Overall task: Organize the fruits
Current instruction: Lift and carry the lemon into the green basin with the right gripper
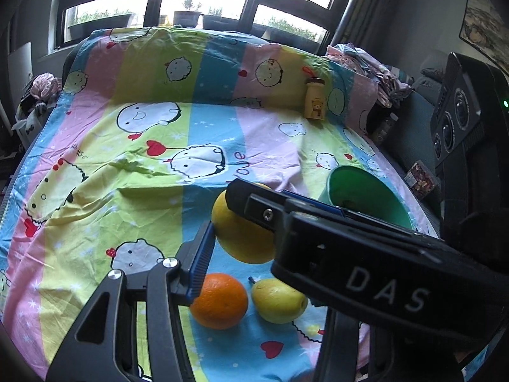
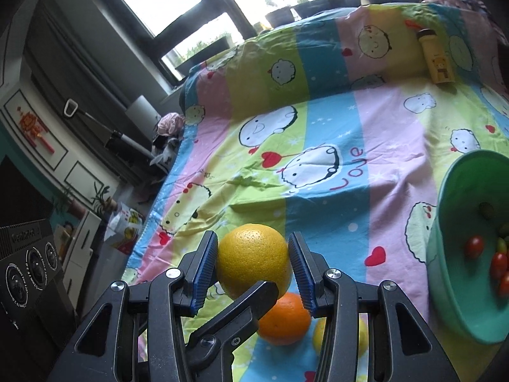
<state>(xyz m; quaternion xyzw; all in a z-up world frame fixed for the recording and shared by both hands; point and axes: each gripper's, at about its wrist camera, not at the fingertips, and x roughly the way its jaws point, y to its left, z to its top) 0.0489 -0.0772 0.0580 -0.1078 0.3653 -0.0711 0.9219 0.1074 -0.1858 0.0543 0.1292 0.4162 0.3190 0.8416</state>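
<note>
Right wrist view shows my right gripper (image 2: 253,265) clamping the yellow grapefruit (image 2: 253,261), lifted off the sheet (image 2: 318,146); my left gripper (image 1: 219,219) grips it too. Left of the green bowl (image 2: 445,222) lie the orange (image 2: 286,320) and pear (image 1: 276,302). Judging the carry underway, next I must swing right over the bowl and lower gently.

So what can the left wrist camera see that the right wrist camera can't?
Only the left wrist view shows the whole yellow-green pear and a small clear box of brown snacks off the sheet's edge. Only the right wrist view shows the small red cherry tomatoes in the bowl and a red knot ornament on the wall. Both show the big round yellow citrus fruit, the round orange, the green plastic bowl, the yellow bear-print bottle and the striped cartoon sheet.
</note>
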